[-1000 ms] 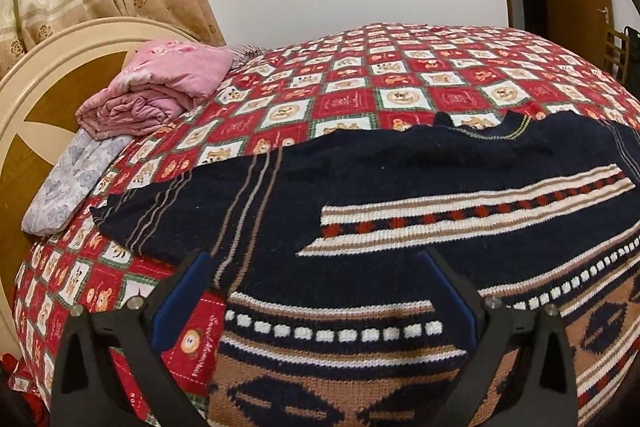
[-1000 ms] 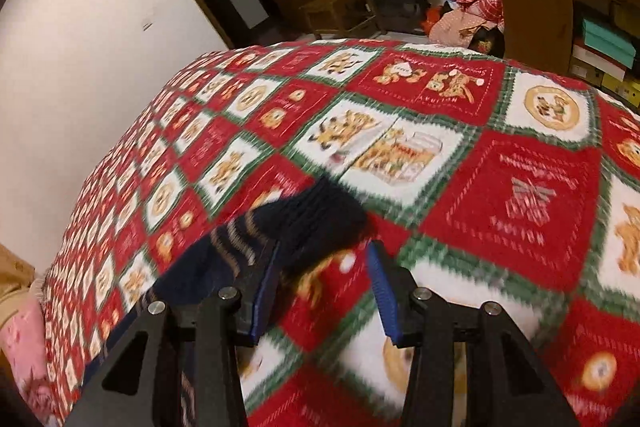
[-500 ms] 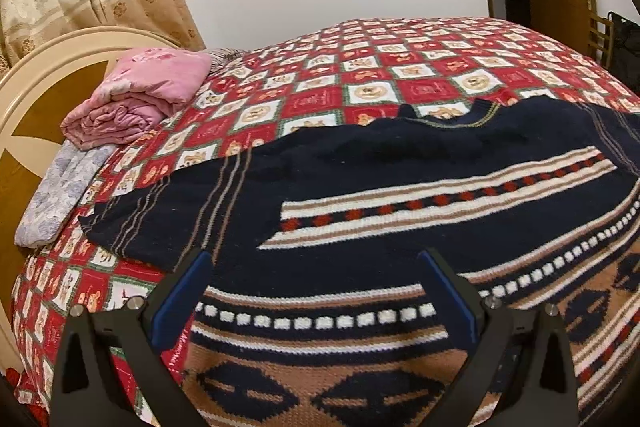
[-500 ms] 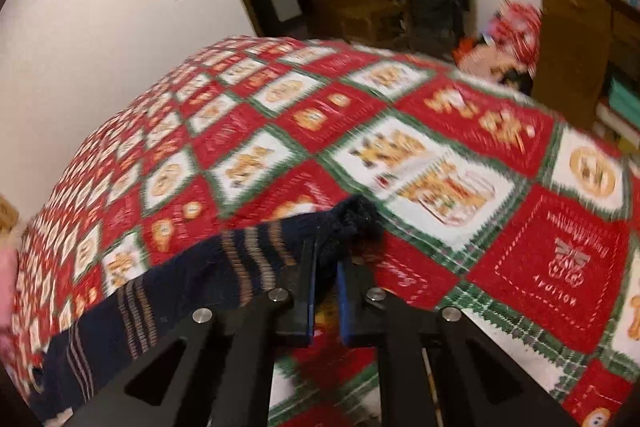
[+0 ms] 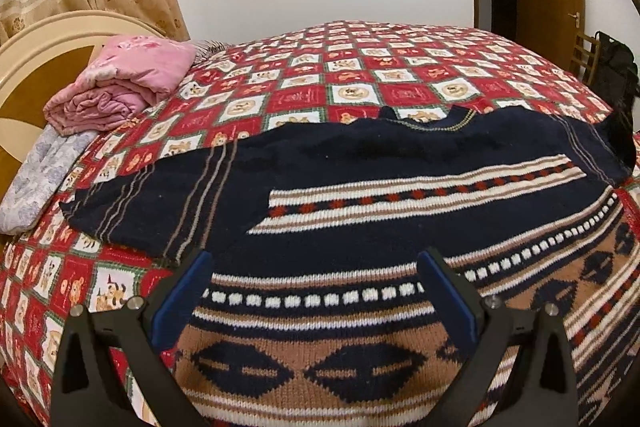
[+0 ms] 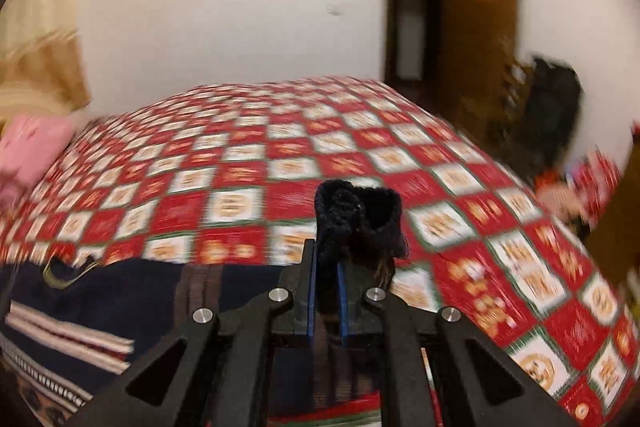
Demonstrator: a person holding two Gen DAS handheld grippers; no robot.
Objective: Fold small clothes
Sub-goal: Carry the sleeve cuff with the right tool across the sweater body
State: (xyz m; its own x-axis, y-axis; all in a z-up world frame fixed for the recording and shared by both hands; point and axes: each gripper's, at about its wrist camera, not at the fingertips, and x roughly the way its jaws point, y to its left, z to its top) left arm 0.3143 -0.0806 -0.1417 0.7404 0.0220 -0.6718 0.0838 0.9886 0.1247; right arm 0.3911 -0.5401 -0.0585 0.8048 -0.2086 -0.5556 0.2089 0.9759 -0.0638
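Pinching only the bunched cuff [image 6: 357, 217], the right gripper [image 6: 326, 277] could lose it mid-fold, w/ the sweater [image 5: 360, 211] spread flat on the bed [image 5: 400, 67] & left gripper [image 5: 316, 291] wide, holding nothing.

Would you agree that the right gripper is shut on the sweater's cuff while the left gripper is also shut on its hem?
Not quite: the left gripper is open above the sweater, as the left wrist view shows. The right gripper is indeed shut on the cuff.
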